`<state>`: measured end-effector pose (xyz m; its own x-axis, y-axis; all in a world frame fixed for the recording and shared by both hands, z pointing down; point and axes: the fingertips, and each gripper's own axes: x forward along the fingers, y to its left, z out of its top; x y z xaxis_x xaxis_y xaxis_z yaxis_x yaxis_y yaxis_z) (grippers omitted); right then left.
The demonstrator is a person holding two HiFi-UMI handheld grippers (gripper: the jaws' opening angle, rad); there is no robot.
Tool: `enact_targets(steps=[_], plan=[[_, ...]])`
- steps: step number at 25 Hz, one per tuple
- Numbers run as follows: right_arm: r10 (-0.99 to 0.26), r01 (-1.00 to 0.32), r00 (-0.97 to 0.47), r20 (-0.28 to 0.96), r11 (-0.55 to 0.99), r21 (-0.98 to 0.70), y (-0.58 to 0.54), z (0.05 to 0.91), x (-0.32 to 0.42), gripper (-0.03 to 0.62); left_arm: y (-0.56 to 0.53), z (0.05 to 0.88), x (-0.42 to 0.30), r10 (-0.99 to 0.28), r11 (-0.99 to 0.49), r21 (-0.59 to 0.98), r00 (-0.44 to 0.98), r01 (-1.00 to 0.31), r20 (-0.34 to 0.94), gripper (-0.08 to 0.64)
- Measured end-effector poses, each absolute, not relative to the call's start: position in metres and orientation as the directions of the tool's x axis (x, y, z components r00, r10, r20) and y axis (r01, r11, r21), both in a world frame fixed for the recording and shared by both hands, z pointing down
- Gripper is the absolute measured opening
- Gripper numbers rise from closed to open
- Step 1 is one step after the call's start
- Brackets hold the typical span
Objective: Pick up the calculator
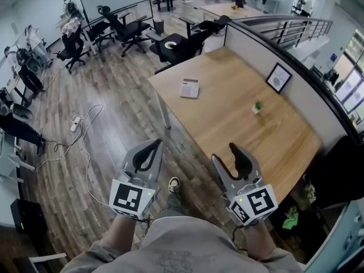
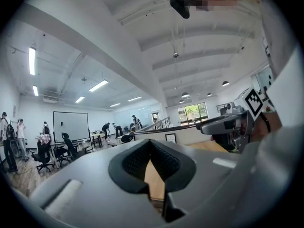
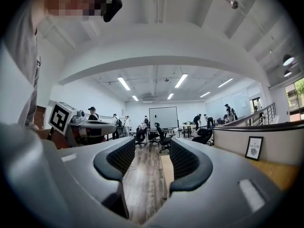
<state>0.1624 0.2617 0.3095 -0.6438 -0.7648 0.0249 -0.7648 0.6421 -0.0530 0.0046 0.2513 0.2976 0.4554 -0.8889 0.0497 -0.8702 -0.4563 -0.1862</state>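
We are holding both grippers low at six o'clock, short of the table [image 1: 244, 135]. The left gripper [image 1: 149, 152] is empty, its jaws pinched tip to tip. The right gripper [image 1: 238, 155] is gaping wide with nothing between its jaws. We are judging this the approach. The calculator [image 1: 190, 88] is lying flat at twelve o'clock, near the table's far left corner and well apart from both grippers. Next, we are reckoning, comes reaching across and straddling its edges.

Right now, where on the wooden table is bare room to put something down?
The table is mostly bare: the whole near half, from the small plant to the near edge, and the stretch between calculator and plant. Nowhere is crowded; only the framed picture stands by the partition.
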Motion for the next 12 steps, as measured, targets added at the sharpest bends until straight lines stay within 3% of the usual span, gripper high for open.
enact_targets(steps=[12], plan=[[-0.78,-0.79,-0.613,0.124,0.61,-0.068,0.099,0.317,0.101,0.212,0.081,0.299,-0.042,-0.838,-0.545,-0.107,0.538,-0.831,0.091,0.002]])
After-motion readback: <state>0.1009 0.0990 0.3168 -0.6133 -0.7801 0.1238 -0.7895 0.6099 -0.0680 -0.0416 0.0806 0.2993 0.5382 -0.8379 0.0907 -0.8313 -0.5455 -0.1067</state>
